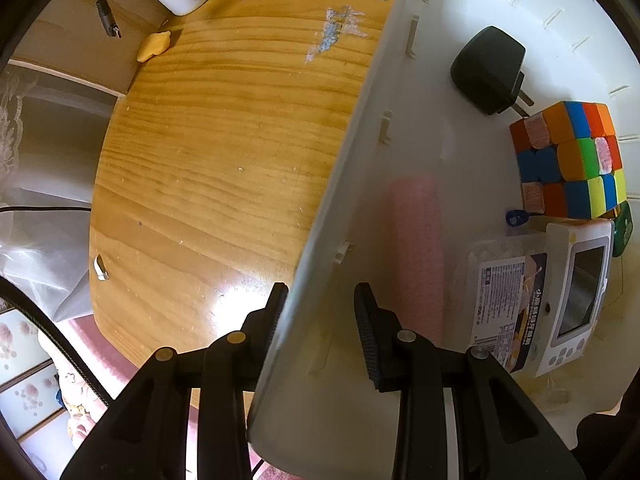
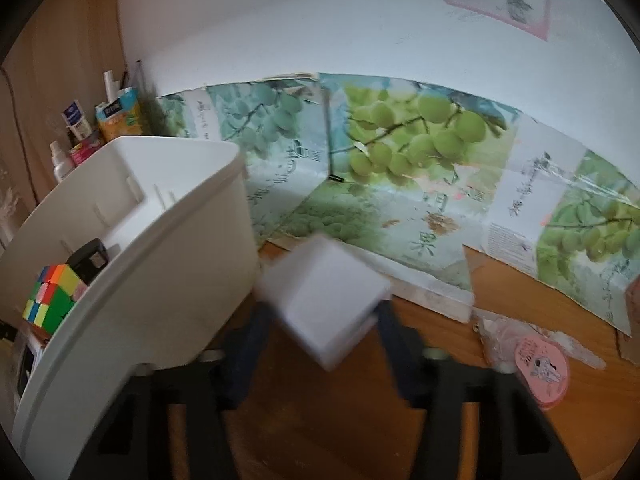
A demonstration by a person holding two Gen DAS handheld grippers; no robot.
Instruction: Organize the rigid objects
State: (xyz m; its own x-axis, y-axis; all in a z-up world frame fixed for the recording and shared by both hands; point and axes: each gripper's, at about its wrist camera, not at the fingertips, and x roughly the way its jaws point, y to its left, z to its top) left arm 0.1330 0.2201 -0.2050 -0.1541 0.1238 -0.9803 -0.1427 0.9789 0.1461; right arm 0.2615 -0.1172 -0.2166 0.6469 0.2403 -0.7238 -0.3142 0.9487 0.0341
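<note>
A: On the grained wooden table [image 1: 224,152], left gripper [image 1: 320,312] straddles the smooth white bin [image 1: 400,120] wall, jaws apart. Bin holds puzzle cube [image 1: 568,160] and black plug [image 1: 486,68].

B: Right gripper [image 2: 320,320] pinches a white block [image 2: 324,300], motion-blurred, just beside the bin [image 2: 168,260]; edges indistinct.

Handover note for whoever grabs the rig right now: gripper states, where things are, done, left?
Left hand-held gripper: straddles the white bin wall, one finger each side; closure unclear.
Right hand-held gripper: shut on a white box, blurred, beside the bin.
In bin: Rubik's cube, black charger, white handheld device.
Left: likely drop the white box in.
</note>
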